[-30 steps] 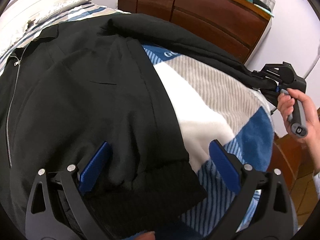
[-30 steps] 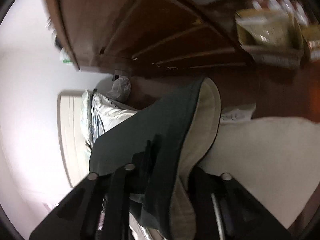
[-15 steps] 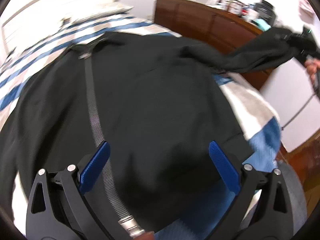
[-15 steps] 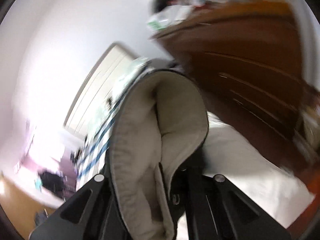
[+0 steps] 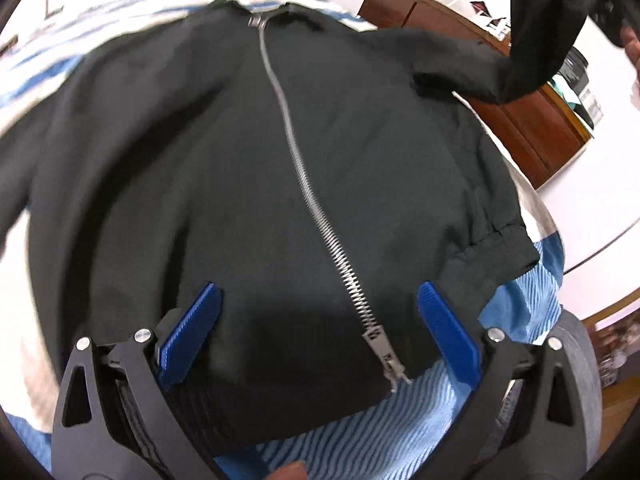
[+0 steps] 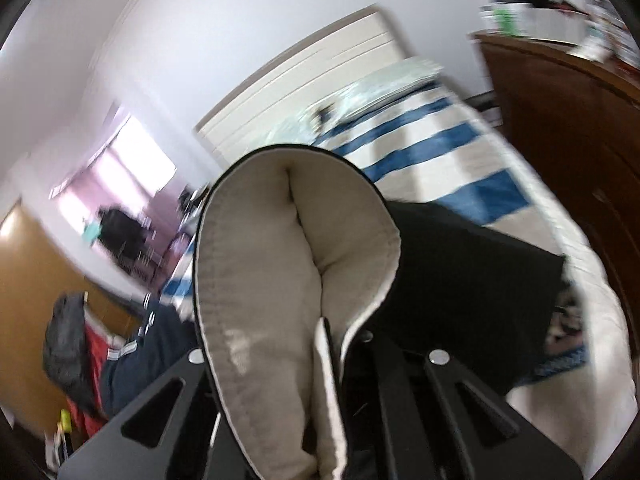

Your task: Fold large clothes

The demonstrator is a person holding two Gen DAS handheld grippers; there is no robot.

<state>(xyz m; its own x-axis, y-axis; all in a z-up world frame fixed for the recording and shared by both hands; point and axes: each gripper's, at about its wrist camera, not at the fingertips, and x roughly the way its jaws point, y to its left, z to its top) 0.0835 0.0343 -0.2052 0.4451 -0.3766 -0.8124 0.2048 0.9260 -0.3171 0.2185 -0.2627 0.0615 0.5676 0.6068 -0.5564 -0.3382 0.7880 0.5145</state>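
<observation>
You are raising the sleeve (image 6: 296, 280) higher, right gripper (image 6: 320, 360) clamping it for folding across the jacket (image 5: 240, 160); left gripper (image 5: 316, 336) is hovering released.

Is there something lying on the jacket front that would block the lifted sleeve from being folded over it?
Nothing visible does. The jacket front lies bare around the zipper. The sleeve is held up by the right tool; the open left tool hovers at the hem, away from the chest.

Left claw (image 5: 318, 334): black frame, silver screws, ribbed blue pads (image 5: 190, 334).
</observation>
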